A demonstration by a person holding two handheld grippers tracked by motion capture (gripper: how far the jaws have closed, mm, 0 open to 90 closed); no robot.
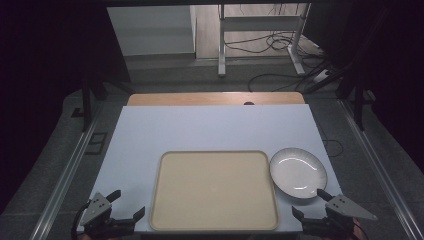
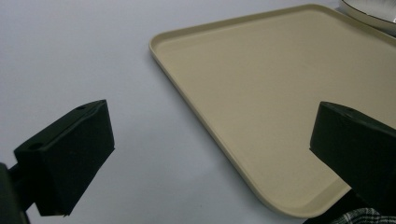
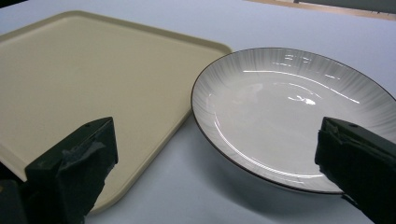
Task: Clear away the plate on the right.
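Nearest the person, at the counter's near edge, the left gripper [image 1: 127, 205] and the right gripper [image 1: 310, 202] sit at the two near corners, each with its fingers spread wide and nothing between them. The left gripper hangs just off the near-left corner of the beige tray [image 1: 215, 190]; in the left gripper view its fingers [image 2: 70, 154] frame bare counter and the tray's rounded corner [image 2: 280, 116]. The right gripper's outer finger lies close to the near rim of the white plate [image 1: 298, 172]; whether it touches cannot be told. In the right gripper view the plate [image 3: 289, 112] lies between the fingers [image 3: 74, 163], farther off, its dark rim just beside the tray's right edge [image 3: 93, 79]. The tray is empty, as is the plate. Beyond both, the pale counter [image 1: 210, 127] stretches open to its far edge, where a wooden strip [image 1: 215, 98] shows.
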